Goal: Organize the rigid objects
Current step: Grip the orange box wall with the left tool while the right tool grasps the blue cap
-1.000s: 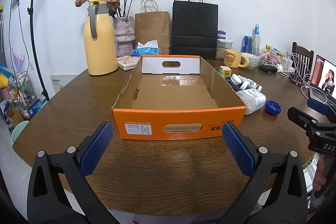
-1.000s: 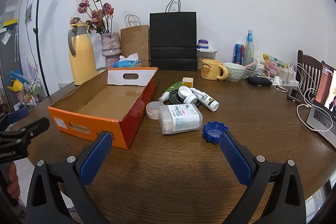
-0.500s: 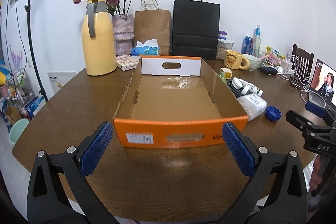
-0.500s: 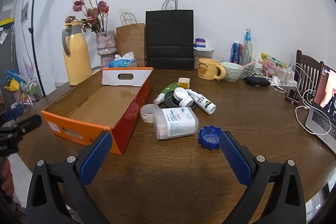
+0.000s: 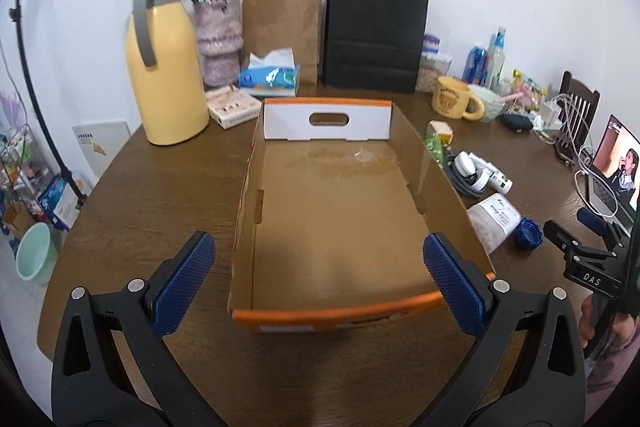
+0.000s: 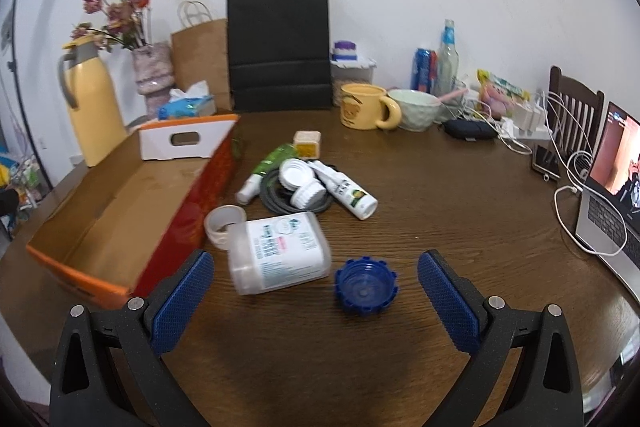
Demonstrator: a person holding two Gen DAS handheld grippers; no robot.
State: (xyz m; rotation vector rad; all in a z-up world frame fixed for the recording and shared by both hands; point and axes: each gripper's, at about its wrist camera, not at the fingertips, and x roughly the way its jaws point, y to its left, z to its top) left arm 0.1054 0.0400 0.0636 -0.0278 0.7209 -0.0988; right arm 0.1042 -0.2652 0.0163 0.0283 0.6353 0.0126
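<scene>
Right tool point(image 6: 316, 291) gaping over jar point(image 6: 279, 251), cap point(image 6: 366, 286)

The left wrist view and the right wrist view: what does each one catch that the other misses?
Only the left wrist view shows the whole bare floor of the orange box, the mint bucket and the right gripper from the side. Only the right wrist view shows the tape roll and the phone. Both show the yellow jug, black bag, blue cap, white bottle and yellow mug.

"DAS" on right gripper point(image 5: 592, 277) body
</scene>
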